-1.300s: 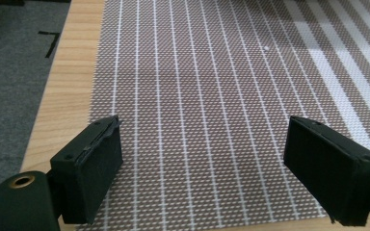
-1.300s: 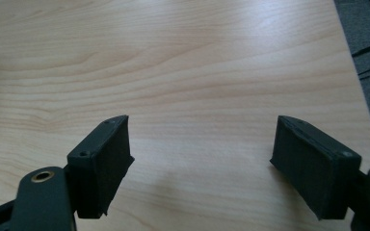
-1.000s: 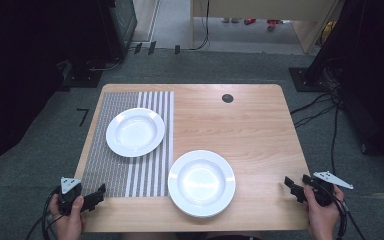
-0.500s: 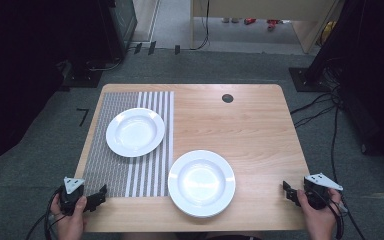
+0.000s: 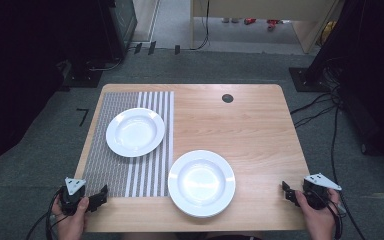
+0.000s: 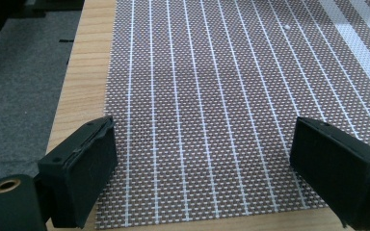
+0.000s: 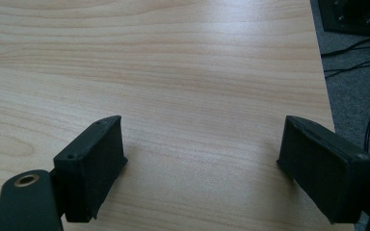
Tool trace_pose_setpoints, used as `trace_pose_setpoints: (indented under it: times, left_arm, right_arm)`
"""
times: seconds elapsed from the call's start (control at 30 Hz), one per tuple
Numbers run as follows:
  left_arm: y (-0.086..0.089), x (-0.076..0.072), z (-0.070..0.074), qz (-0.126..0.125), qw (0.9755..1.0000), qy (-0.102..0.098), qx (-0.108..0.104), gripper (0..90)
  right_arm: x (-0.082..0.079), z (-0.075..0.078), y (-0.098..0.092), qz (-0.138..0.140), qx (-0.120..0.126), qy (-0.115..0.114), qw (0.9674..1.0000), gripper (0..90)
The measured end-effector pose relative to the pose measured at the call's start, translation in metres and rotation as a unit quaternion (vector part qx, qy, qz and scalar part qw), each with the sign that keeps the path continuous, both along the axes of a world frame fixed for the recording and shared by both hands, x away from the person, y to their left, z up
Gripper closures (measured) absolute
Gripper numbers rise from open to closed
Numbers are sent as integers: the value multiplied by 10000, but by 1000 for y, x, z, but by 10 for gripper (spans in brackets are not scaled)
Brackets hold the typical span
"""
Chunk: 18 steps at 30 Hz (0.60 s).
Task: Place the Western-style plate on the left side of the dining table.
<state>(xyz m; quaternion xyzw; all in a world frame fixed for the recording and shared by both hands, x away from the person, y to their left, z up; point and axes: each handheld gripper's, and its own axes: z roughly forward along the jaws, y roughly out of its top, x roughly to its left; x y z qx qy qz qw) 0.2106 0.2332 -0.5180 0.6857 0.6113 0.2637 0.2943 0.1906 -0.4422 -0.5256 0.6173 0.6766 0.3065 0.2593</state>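
Left gripper [image 5: 99,196], at the near left table [image 5: 240,130] corner: jaws wide apart, having just been opening, nothing between them, held over the near edge of the woven placemat [image 6: 212,110]. Right gripper [image 5: 286,191], at the near right corner: jaws likewise apart, just opened further, bare wood beneath. Near plate [image 5: 201,182]: on bare wood between the two grippers, slightly ahead of them, touching neither. Far plate [image 5: 135,132]: on the placemat, ahead of the left gripper, well apart.
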Motion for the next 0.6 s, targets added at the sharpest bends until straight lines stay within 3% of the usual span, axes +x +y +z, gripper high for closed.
trace_pose_setpoints:
  times: [0.53,0.6]
  left_arm:
    - [1,0,-1,-34,10000,-19,-6,83]
    - [1,0,-1,-35,10000,-20,-7,83]
  right_arm:
    - [0,0,0,-40,20,12,10000,144]
    - [-1,1,-1,-93,28,-92,9999,145]
